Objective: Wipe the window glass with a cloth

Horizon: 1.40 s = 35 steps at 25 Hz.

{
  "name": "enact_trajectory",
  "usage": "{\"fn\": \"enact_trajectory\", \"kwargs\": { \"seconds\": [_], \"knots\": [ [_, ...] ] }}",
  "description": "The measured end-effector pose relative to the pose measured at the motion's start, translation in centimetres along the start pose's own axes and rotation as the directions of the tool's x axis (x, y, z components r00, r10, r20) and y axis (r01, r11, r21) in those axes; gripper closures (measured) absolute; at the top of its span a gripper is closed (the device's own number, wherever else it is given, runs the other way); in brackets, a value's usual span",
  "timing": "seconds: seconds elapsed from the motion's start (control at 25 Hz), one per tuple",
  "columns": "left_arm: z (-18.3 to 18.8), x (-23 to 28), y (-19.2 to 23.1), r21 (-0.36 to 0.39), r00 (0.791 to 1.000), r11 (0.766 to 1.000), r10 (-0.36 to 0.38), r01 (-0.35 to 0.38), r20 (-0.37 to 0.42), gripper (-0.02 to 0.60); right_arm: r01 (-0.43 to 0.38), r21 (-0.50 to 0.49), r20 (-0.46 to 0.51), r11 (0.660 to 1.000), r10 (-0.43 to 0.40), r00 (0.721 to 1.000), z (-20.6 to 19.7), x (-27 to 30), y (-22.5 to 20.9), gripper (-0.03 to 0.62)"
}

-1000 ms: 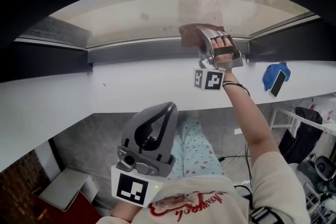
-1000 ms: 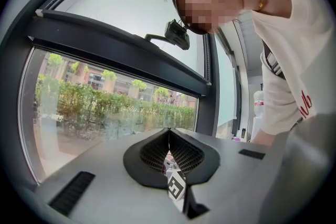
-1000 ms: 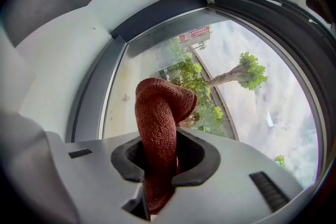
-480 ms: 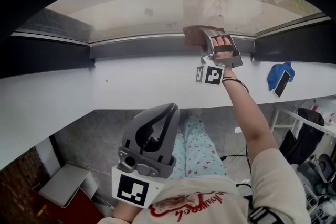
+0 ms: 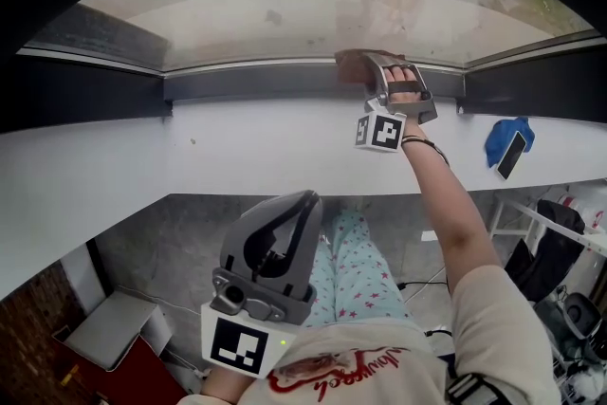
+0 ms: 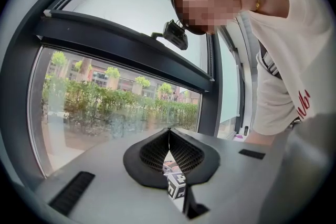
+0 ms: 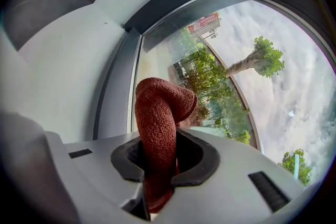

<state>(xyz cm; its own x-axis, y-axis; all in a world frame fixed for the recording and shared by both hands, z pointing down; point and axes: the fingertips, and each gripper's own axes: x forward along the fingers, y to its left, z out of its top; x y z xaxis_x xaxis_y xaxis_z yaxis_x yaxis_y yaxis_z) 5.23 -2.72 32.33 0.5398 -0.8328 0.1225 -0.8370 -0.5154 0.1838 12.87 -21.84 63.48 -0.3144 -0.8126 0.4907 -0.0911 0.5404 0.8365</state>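
Observation:
A rust-red cloth (image 7: 160, 113) sticks out folded from my right gripper (image 7: 157, 162), whose jaws are shut on it. In the head view that right gripper (image 5: 365, 69) is stretched out over the white sill, with the cloth (image 5: 351, 64) at the bottom edge of the window glass (image 5: 285, 9), by the dark frame. The glass (image 7: 231, 76) fills the right gripper view, trees behind it. My left gripper (image 5: 296, 204) hangs low near the person's body, jaws shut and empty. In the left gripper view its jaws (image 6: 169, 140) meet in front of the window (image 6: 121, 102).
A wide white sill (image 5: 190, 156) runs below the dark window frame (image 5: 256, 81). A blue cloth with a phone (image 5: 507, 147) lies on the sill at the right. Below are a grey floor, a red-brown box (image 5: 123, 365) and shelving at the right.
The right gripper with the cloth has stayed at the glass's bottom edge, shifting only slightly. The left gripper has not moved.

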Motion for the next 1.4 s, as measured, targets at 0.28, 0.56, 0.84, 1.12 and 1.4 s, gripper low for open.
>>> {"fn": "enact_trajectory", "kwargs": {
  "seconds": [0.28, 0.56, 0.84, 1.12, 1.4],
  "knots": [
    [-0.5, -0.7, 1.0, -0.001, 0.999, 0.999, 0.033, -0.033, -0.012, 0.56, -0.054, -0.024, -0.005, 0.998, 0.054, 0.999, -0.3, 1.3, 2.2, 0.508],
    [-1.3, -1.3, 1.9, -0.016, 0.997, 0.997, 0.068, -0.069, -0.03, 0.56, -0.17, -0.006, -0.073, 0.985, 0.169, 0.983, -1.6, 3.2, 5.7, 0.507],
    [-1.8, -2.2, 2.9, -0.016, 0.994, 0.995, 0.098, -0.099, -0.047, 0.56, -0.31, 0.021, -0.178, 0.951, 0.309, 0.934, -4.2, 5.1, 9.2, 0.507],
    [-2.7, -2.3, 3.1, -0.021, 0.994, 0.995, 0.091, -0.093, -0.057, 0.56, -0.334, 0.023, -0.174, 0.942, 0.333, 0.927, -4.6, 5.8, 10.3, 0.513],
    [1.2, -2.9, 1.8, 0.024, 0.999, 0.999, 0.043, -0.043, 0.0, 0.56, -0.138, 0.084, -0.002, 0.987, 0.138, 0.99, 3.4, -1.6, -2.3, 0.513]
  ]
}}
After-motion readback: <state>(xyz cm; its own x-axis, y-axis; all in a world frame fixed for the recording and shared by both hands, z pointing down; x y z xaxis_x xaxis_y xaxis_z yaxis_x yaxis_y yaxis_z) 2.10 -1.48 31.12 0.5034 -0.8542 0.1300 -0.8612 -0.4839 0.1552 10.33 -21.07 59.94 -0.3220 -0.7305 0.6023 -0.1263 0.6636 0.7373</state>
